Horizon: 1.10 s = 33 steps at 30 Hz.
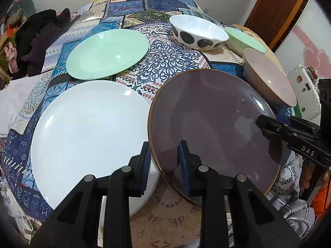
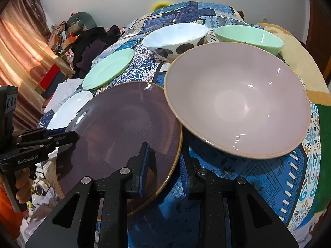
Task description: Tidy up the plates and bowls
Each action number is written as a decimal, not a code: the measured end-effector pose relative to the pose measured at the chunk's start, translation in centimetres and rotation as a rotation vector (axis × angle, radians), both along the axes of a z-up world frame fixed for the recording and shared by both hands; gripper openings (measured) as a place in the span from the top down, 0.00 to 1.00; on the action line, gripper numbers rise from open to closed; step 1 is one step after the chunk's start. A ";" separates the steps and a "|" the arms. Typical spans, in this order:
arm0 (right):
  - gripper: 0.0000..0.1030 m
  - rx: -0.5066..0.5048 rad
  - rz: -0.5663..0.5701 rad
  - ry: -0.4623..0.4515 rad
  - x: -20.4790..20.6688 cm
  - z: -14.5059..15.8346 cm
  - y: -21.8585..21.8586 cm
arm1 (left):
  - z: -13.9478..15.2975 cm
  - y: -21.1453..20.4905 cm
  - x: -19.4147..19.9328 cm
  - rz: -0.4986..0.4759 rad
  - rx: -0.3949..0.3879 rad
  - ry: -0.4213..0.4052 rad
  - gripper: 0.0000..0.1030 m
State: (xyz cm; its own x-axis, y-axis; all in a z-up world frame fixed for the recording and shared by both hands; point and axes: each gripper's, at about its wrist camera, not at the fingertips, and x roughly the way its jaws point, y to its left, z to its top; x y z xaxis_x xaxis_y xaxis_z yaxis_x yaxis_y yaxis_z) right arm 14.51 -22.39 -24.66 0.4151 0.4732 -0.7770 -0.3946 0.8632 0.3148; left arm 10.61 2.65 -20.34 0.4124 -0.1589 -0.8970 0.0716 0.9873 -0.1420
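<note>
Purple plate [image 1: 206,124] | right tongs [image 1: 261,125] "DAS" | left tongs [image 2: 68,137] "GenRobot.AI"

My left wrist view looks steeply down from close above the near edge of the table [image 1: 165,223], facing its far edge, with the left gripper [image 1: 163,161] astride the near-left rim of the purple plate [image 1: 211,124]. My right wrist view looks down from equally close at that plate's right rim, toward the table's far-left corner. Both views share the purple plate, white plate [image 1: 89,136], green plate [image 1: 107,53] and pink bowl [image 2: 238,101]; each sees the other gripper.
</note>
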 end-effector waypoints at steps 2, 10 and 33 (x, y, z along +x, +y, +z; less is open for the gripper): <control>0.75 -0.001 0.000 0.005 0.1 0.0 0.0 | -0.1 0.0 0.1 0.000 0.000 0.003 0.74; 0.73 -0.015 0.005 0.003 -0.3 0.6 -0.2 | 0.5 0.3 -0.6 0.001 -0.015 -0.026 0.74; 0.43 -0.064 0.099 -0.253 -1.3 7.4 5.2 | 7.2 8.1 -6.4 0.222 0.074 -0.258 0.14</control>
State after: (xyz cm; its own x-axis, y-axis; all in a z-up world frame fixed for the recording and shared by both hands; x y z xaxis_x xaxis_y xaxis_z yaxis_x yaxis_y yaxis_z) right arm 13.21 -17.17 -17.25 0.5542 0.4748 -0.6837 -0.5374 0.8314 0.1417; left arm 4.21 10.75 -13.15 0.6442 0.0214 -0.7645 -0.1217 0.9897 -0.0749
